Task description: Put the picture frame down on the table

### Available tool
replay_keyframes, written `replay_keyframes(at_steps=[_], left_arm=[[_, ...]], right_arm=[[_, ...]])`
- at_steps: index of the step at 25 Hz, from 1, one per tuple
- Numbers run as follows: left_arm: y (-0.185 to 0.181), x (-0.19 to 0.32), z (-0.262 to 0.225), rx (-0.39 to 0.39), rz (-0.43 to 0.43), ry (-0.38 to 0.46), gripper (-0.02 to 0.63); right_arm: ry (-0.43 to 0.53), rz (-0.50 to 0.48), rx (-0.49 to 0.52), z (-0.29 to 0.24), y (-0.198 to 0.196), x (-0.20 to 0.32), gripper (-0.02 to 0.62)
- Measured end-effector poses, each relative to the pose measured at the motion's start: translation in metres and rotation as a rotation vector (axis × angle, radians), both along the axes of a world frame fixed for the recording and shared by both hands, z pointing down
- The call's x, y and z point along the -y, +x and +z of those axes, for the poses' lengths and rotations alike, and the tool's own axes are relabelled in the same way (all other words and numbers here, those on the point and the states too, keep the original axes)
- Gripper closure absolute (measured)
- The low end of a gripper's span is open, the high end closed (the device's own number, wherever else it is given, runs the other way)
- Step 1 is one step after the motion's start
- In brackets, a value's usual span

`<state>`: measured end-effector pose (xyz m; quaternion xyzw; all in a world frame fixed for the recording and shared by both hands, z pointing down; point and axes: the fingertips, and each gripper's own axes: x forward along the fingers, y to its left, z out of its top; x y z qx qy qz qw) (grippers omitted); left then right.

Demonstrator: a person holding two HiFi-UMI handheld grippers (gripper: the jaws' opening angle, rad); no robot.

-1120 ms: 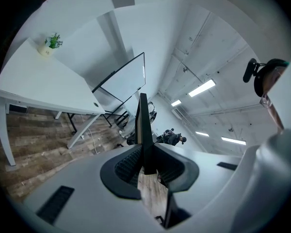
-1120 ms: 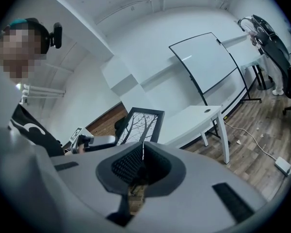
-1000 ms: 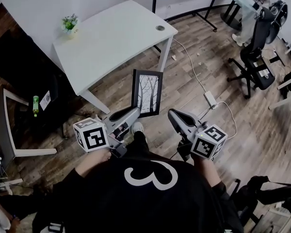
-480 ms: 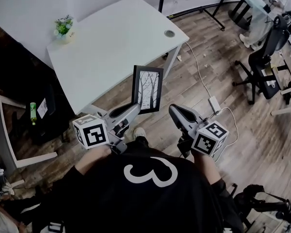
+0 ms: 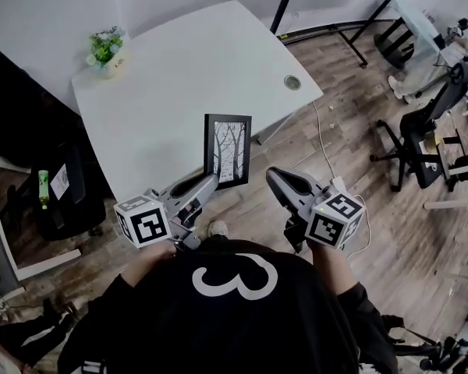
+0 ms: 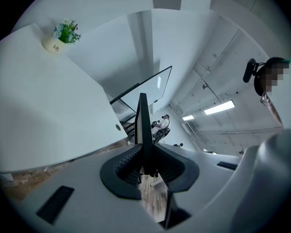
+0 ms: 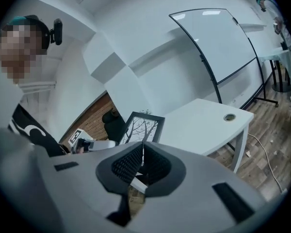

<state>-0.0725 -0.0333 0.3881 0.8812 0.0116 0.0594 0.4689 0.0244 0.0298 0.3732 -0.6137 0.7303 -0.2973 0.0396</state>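
The picture frame [image 5: 228,149] is black with a print of bare trees. It stands upright in the air over the near edge of the white table [image 5: 179,76]. My left gripper [image 5: 210,182] is shut on its lower left edge. In the left gripper view the frame [image 6: 144,125] shows edge-on between the jaws of the left gripper [image 6: 145,165]. My right gripper [image 5: 271,176] hangs just right of the frame, shut and holding nothing. The right gripper view has its closed gripper [image 7: 141,157] below the frame [image 7: 142,128] and the table [image 7: 203,123].
A small potted plant [image 5: 105,47] sits at the table's far left corner, and a cable hole [image 5: 292,82] at its right side. Office chairs [image 5: 421,150] and a whiteboard stand [image 5: 335,26] are to the right. A cable and adapter [image 5: 339,184] lie on the wood floor.
The person has stepped closer to the table. The frame, still in the left gripper, has come forward from over the floor to over the table's near edge. The right gripper stayed shut beside it.
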Motion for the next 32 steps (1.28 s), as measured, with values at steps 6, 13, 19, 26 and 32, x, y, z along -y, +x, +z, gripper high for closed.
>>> replay_keyframes(at_steps=[6,13,19,26,32], left_arm=[[-0.006,0.018,-0.004,-0.010,-0.044,0.014,0.525],[-0.039,0.050,-0.016,-0.010,-0.149,0.039,0.525],[-0.055,0.063,-0.023,0.002,-0.273,0.061,0.525],[-0.073,0.078,-0.027,0.037,-0.416,0.078,0.525],[-0.062,0.088,-0.030,0.049,-0.507,0.071,0.525]], right_arm=[[-0.001,-0.060,0.005,0.003,-0.009,0.026,0.571],[-0.002,-0.177,0.013,0.001,-0.040,0.064,0.571],[0.023,-0.309,0.018,-0.005,-0.052,0.096,0.571],[0.043,-0.437,0.040,-0.005,-0.061,0.123,0.571],[0.016,-0.528,0.060,0.002,-0.050,0.135,0.570]])
